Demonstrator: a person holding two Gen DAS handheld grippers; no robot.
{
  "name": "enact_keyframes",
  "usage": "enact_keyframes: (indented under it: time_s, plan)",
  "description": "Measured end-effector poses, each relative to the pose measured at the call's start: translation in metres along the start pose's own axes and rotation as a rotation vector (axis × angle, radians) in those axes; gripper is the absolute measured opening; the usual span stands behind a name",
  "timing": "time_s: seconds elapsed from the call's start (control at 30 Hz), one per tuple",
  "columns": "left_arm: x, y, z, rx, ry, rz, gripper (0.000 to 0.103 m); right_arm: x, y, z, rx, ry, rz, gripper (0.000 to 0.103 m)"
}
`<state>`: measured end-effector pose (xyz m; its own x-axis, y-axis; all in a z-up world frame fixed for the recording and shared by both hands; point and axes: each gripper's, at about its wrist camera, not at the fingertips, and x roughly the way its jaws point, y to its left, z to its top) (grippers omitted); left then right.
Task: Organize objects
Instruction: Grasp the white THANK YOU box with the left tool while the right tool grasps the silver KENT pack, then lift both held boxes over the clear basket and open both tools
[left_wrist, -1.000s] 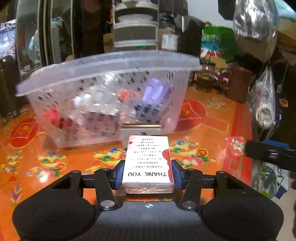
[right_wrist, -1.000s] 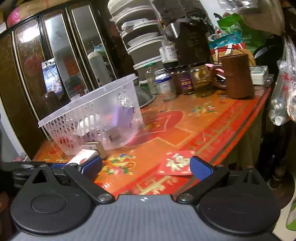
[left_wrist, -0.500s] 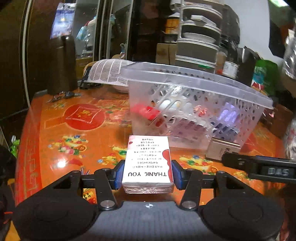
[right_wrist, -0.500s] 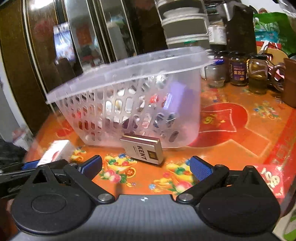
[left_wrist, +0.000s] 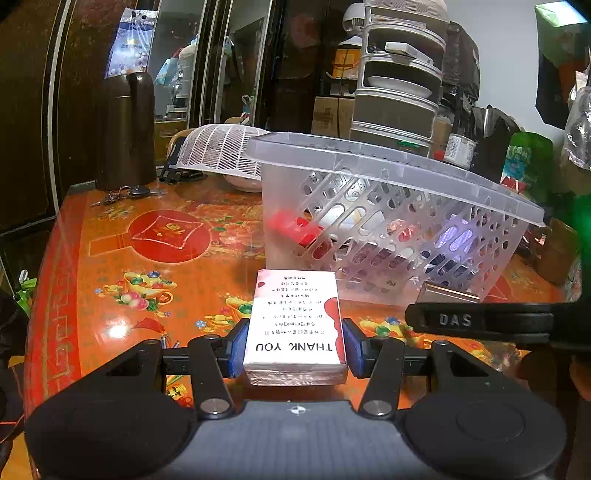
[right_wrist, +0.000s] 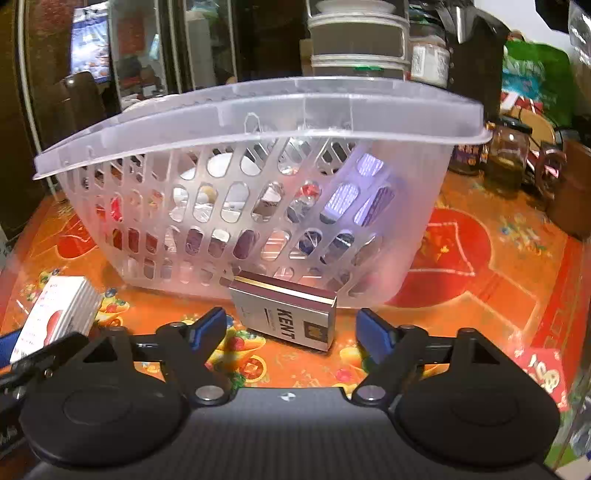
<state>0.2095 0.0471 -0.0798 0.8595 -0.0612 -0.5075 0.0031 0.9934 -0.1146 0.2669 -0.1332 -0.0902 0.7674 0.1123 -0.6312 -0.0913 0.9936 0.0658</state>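
Observation:
My left gripper (left_wrist: 294, 345) is shut on a white and red "THANK YOU" box (left_wrist: 295, 317), held above the orange table; the box also shows at the left of the right wrist view (right_wrist: 55, 314). A clear plastic basket (left_wrist: 399, 221) with several small items stands just beyond it and fills the right wrist view (right_wrist: 258, 184). A silver KENT box (right_wrist: 288, 317) lies on the table against the basket's front wall. My right gripper (right_wrist: 291, 328) is open and empty, its jaws on either side of the KENT box's near end. The right gripper's arm crosses the left wrist view (left_wrist: 480, 321).
The orange patterned table (left_wrist: 147, 266) carries a dark thermos (left_wrist: 125, 129), keys (left_wrist: 125, 194) and a white mesh cover (left_wrist: 221, 151) at the back left. Glass jars (right_wrist: 506, 158) and a brown cup (right_wrist: 572, 195) stand at the right. A red packet (right_wrist: 546, 373) lies near the right edge.
The right gripper has moved in close to the KENT box and basket. The left gripper, still holding the box, has swung left of the basket and drawn a little nearer.

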Motion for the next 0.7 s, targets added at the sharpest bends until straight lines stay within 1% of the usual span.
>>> enact_keyframes:
  time_s: [0.03, 0.07, 0.13, 0.17, 0.2, 0.33, 0.53, 0.7]
  plan:
    - [0.000, 0.000, 0.000, 0.002, 0.000, -0.001, 0.055, 0.000, 0.001, 0.001, 0.006, -0.003, -0.007, 0.076]
    - [0.000, -0.001, 0.000, 0.005, 0.001, 0.000, 0.055, 0.000, 0.000, 0.001, 0.018, -0.004, -0.009, 0.072]
    - [0.000, -0.001, -0.001, 0.007, 0.002, 0.000, 0.055, 0.001, 0.002, 0.001, 0.022, -0.009, -0.023, 0.069]
    - [0.000, -0.001, -0.001, 0.005, 0.001, 0.001, 0.055, 0.000, 0.002, 0.000, 0.022, -0.013, -0.031, 0.063]
    - [0.000, -0.001, -0.001, 0.002, 0.001, 0.001, 0.055, -0.002, 0.001, 0.000, 0.020, -0.016, -0.037, 0.061]
    - [0.000, 0.001, -0.001, -0.008, 0.002, -0.001, 0.055, -0.009, -0.005, -0.002, 0.036, -0.026, -0.013, 0.060]
    - [0.001, 0.001, -0.002, -0.003, 0.007, -0.010, 0.055, -0.032, -0.023, -0.014, 0.017, -0.079, 0.006, 0.060]
    - [-0.001, -0.001, -0.002, 0.006, 0.000, -0.013, 0.055, -0.042, -0.039, -0.024, -0.003, -0.093, 0.030, 0.060]
